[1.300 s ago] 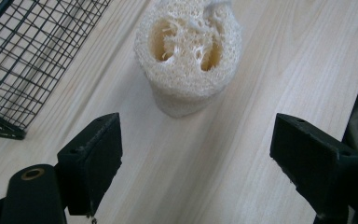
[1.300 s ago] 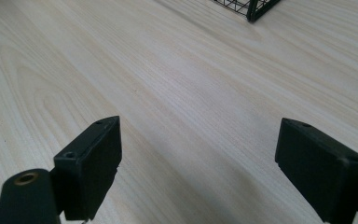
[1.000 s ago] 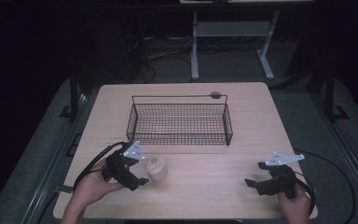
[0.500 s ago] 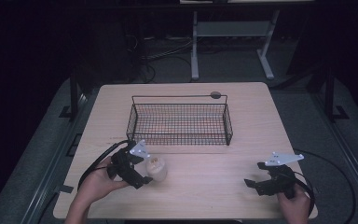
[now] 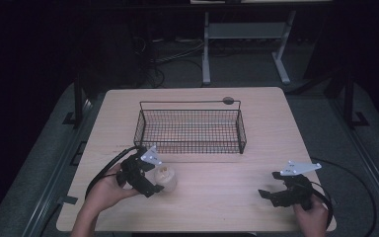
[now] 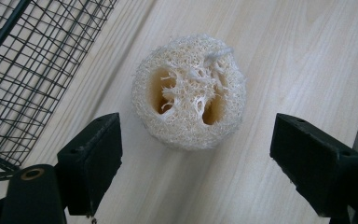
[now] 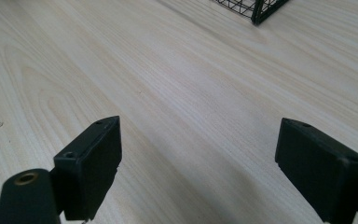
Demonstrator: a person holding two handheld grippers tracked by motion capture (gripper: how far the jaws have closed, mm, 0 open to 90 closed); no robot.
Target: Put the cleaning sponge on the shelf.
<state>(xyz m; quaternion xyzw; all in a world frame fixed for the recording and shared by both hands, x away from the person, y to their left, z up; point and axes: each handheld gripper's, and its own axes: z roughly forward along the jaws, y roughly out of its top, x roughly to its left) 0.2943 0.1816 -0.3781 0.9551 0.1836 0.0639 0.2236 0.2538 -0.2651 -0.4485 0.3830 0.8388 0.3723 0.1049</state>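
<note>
1. High view: wire basket (image 5: 191, 127), black mesh, open top, standing near the middle of the pale wood counter (image 5: 217, 207). All places below are given from this basket.
2. Loofah sponge (image 6: 189, 93): round, cream, fibrous disc with hollow channels through it and a short white cord loop at its top. It lies flat on the counter just outside the basket's near long wall, toward that wall's left end, not in the basket.
3. Left hand-held gripper (image 6: 196, 163): jaws spread wide, one to each side of the loofah sponge, neither touching it. Nothing is held.
4. Right hand-held gripper (image 5: 276, 193): jaws likewise wide apart and holding nothing, resting over bare counter well off from the basket's near right corner.
5. Handling, judged: the sponge looks very light, dry and springy; its rough weave should resist slipping. It will likely give under pressure, so a modest squeeze across its round rim, at the widest part, seems best; the cord is too thin to rely on.
6. View differences: the left gripper view gives the sponge's holes, weave and cord, which the high view reduces to a pale blob. The high view alone sets both grippers against the whole basket. The right gripper view adds one basket corner (image 7: 256, 11) beyond bare wood.
</note>
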